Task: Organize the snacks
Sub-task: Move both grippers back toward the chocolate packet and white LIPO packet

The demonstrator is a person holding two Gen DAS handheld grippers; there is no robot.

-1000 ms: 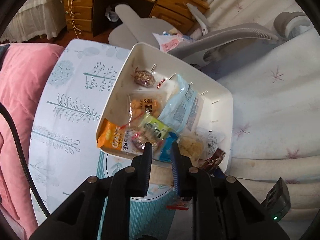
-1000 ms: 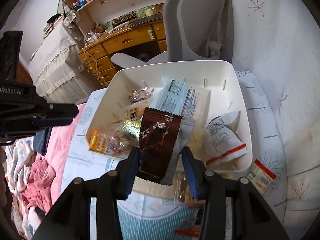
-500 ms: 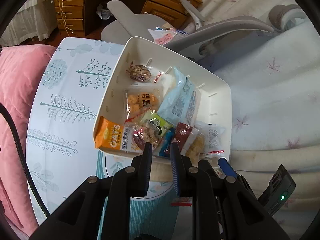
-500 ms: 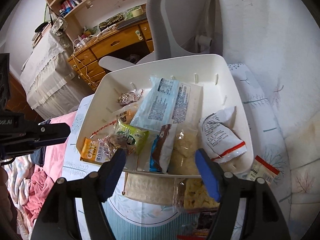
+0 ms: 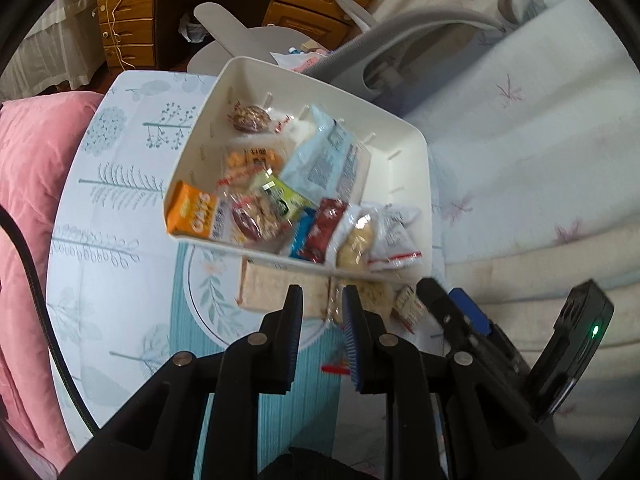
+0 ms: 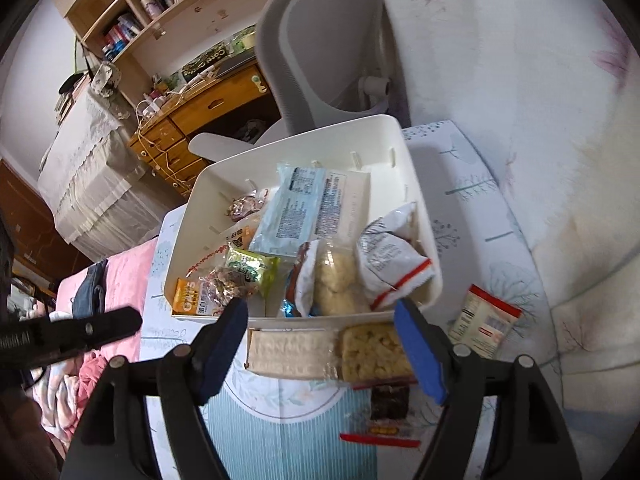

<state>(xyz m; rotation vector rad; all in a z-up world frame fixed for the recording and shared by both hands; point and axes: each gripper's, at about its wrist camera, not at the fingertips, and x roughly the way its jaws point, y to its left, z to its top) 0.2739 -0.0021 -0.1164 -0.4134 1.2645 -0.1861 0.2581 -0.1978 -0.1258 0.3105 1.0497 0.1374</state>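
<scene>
A white bin (image 5: 400, 128) (image 6: 384, 120) stands on the patterned tabletop, holding several snack packets. Among them a brown-red packet (image 5: 326, 232) (image 6: 304, 276) lies near the front wall. My right gripper (image 6: 320, 308) hovers just before that wall with its jaws opening and nothing between them. Below it on the table lie a pale wafer packet (image 6: 288, 350), a yellow cracker packet (image 6: 376, 352), a dark packet (image 6: 390, 400) and a small red-and-white sachet (image 6: 486, 320). My left gripper (image 5: 322, 300) is shut and empty above the wafer packet (image 5: 268, 292).
A pink blanket (image 5: 28, 200) borders the table on the left. A grey office chair (image 6: 328, 52) and a wooden desk (image 5: 132, 12) stand behind the bin. White floral bedding (image 5: 540, 160) rises on the right.
My right gripper let go of the brown-red packet, which now lies in the bin, and its jaws spread wide. Both grippers drew back from the bin toward the loose packets.
</scene>
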